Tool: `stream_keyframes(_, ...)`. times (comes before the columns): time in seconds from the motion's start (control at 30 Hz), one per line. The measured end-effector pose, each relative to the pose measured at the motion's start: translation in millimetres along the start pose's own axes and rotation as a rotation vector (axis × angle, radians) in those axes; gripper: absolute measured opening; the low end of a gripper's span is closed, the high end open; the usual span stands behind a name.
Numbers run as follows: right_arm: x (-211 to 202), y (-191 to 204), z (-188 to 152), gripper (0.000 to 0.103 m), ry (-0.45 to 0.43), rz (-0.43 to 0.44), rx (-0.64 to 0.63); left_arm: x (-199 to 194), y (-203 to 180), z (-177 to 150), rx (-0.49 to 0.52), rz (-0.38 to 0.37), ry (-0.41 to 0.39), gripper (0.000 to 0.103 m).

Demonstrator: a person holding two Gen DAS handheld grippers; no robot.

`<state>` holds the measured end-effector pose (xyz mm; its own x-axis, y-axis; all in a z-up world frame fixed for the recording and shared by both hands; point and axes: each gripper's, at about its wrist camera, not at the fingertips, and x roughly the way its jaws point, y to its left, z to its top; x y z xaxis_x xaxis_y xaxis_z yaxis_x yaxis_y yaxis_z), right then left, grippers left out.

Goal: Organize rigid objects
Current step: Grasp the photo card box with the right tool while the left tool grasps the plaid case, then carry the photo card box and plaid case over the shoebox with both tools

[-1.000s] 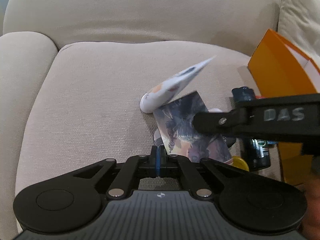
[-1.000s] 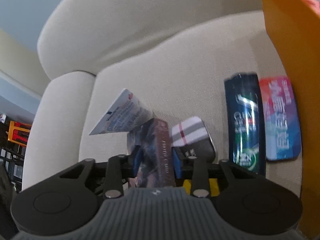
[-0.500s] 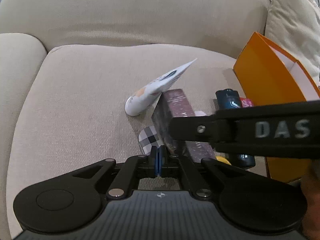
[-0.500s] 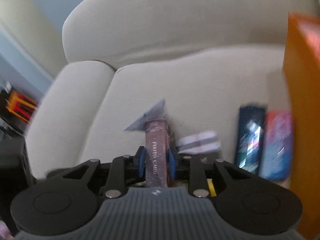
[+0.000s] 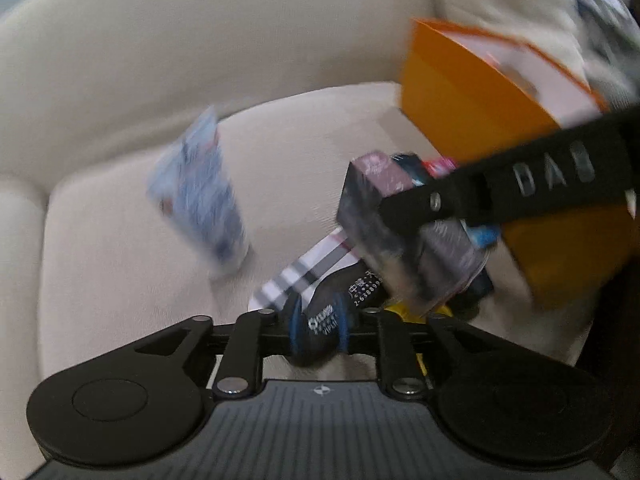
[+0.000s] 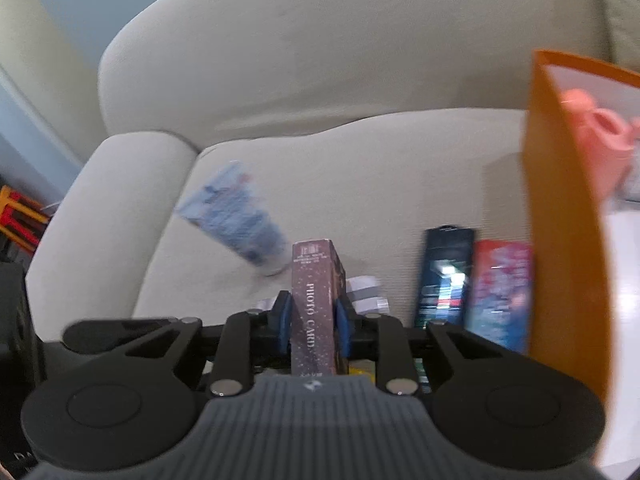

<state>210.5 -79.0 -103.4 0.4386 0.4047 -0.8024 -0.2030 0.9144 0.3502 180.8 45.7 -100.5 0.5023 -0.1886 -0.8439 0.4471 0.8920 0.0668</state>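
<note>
A mauve rectangular photo-card box (image 6: 316, 304) is pinched upright by the right gripper (image 6: 311, 322) above a beige sofa cushion (image 6: 360, 184). A black plaid-topped tin (image 5: 320, 322) is clamped by the left gripper (image 5: 320, 326). An orange paper bag (image 6: 560, 220) stands rightward.

My right tool (image 6: 311, 316) is clamped on a box, its blue pads (image 6: 281, 316) pressed against both sides. My left tool (image 5: 319, 330) grips a dark rounded item between its pads. In the left wrist view, the right tool (image 5: 404, 216) reaches in from the right.
</note>
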Motion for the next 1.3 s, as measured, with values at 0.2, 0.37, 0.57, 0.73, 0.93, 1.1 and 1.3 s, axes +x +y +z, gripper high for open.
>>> stream_keyframes(0.2, -10, -20, -4, 0.024, -0.008, -0.031, 0.031, 11, -30, -1, 0.405, 0.023, 0.079, 0.045)
stream_keyframes(0.37, -8, -21, -5, 0.024, -0.015, -0.019, 0.054, 26, -52, -17, 0.651, 0.101, 0.106, 0.053)
stream_keyframes(0.57, -6, -29, -8, 0.024, -0.006, -0.012, 0.075, 36, -71, -27, 0.789, 0.142, 0.074, 0.061)
stream_keyframes(0.73, -1, -28, -11, 0.023, -0.003, -0.017, 0.071, 41, -80, -27, 0.82, 0.14, 0.055, 0.061)
stream_keyframes(0.93, 1, -26, -8, 0.023, -0.013, -0.014, 0.074, 27, -70, -24, 0.753, 0.099, 0.034, 0.041)
stream_keyframes(1.1, -4, -24, -2, 0.023, -0.049, -0.029, 0.05, 8, -42, -11, 0.559, 0.073, 0.025, 0.025)
stream_keyframes(1.3, 7, -20, 10, 0.023, -0.054, -0.025, 0.045, -7, 11, 15, 0.119, -0.05, 0.109, 0.019)
